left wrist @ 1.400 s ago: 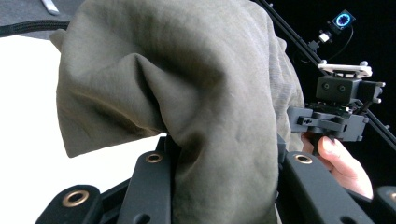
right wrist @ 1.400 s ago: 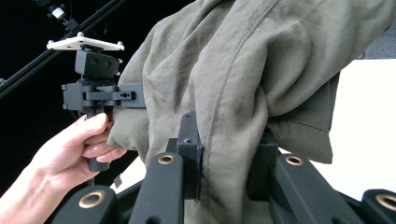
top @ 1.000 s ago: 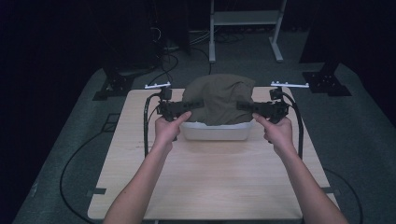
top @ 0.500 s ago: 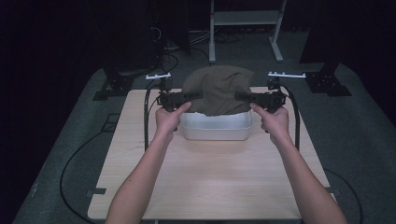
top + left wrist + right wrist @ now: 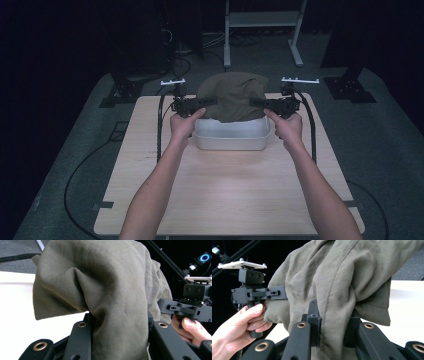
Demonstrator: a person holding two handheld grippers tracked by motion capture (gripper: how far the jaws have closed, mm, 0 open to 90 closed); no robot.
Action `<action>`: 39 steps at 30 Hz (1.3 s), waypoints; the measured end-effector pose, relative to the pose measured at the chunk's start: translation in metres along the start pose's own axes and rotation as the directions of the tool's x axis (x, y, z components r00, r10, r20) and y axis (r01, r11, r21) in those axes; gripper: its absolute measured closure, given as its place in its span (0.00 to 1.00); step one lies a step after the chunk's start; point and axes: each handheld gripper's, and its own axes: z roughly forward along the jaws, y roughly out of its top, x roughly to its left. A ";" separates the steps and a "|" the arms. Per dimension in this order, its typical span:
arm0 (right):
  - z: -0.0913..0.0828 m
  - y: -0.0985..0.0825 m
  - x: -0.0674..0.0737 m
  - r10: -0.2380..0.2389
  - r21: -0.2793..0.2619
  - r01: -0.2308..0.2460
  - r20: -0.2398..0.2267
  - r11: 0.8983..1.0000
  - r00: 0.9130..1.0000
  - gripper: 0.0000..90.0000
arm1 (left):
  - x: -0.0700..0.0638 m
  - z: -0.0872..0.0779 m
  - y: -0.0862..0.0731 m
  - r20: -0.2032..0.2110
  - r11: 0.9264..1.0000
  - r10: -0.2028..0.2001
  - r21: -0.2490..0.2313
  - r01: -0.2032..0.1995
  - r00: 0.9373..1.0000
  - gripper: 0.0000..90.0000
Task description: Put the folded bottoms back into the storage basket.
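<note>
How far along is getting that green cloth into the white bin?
Done: both grippers, left and right, are shut on the olive cloth. In hand: the cloth hangs bunched between them, over the white bin. Left: lowering it inside and letting go.

olive-green cloth — plain; white bin — black tools.
</note>
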 end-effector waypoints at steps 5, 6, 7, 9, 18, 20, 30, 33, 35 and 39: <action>0.007 -0.001 -0.008 0.012 0.010 -0.012 0.019 1.000 1.000 0.81 | 0.009 0.007 -0.002 -0.018 1.000 -0.006 0.008 0.006 1.000 0.72; 0.008 -0.001 -0.009 0.013 0.009 -0.013 0.024 1.000 1.000 0.81 | 0.010 0.008 -0.002 -0.020 1.000 -0.010 0.010 0.010 1.000 0.72; 0.010 -0.001 -0.011 0.014 0.009 -0.014 0.027 1.000 1.000 0.81 | 0.012 0.010 -0.002 -0.021 1.000 -0.014 0.008 0.014 1.000 0.72; 0.012 -0.002 -0.013 0.019 0.008 -0.019 0.033 1.000 0.999 0.81 | 0.014 0.012 -0.003 -0.028 1.000 -0.018 0.010 0.018 0.999 0.72; 0.020 -0.006 -0.024 0.030 0.018 -0.031 0.069 0.999 0.997 0.81 | 0.023 0.024 -0.008 -0.063 0.999 -0.023 0.033 0.025 0.998 0.71; 0.022 -0.007 -0.027 0.032 0.020 -0.034 0.076 0.999 0.997 0.81 | 0.026 0.027 -0.010 -0.071 0.999 -0.029 0.036 0.032 0.997 0.71; 0.031 -0.014 -0.037 0.048 0.043 -0.053 0.096 0.998 0.994 0.81 | 0.036 0.034 -0.017 -0.112 0.997 -0.024 0.065 0.032 0.993 0.71; 0.033 -0.016 -0.040 0.055 0.047 -0.061 0.102 0.997 0.993 0.81 | 0.039 0.036 -0.021 -0.123 0.997 -0.031 0.066 0.039 0.992 0.71; 0.035 -0.018 -0.040 0.053 0.056 -0.060 0.109 0.997 0.993 0.81 | 0.041 0.036 -0.022 -0.132 0.996 -0.032 0.074 0.042 0.991 0.70; 0.038 -0.020 -0.043 0.061 0.060 -0.068 0.112 0.996 0.992 0.81 | 0.043 0.036 -0.024 -0.140 0.996 -0.034 0.081 0.046 0.990 0.70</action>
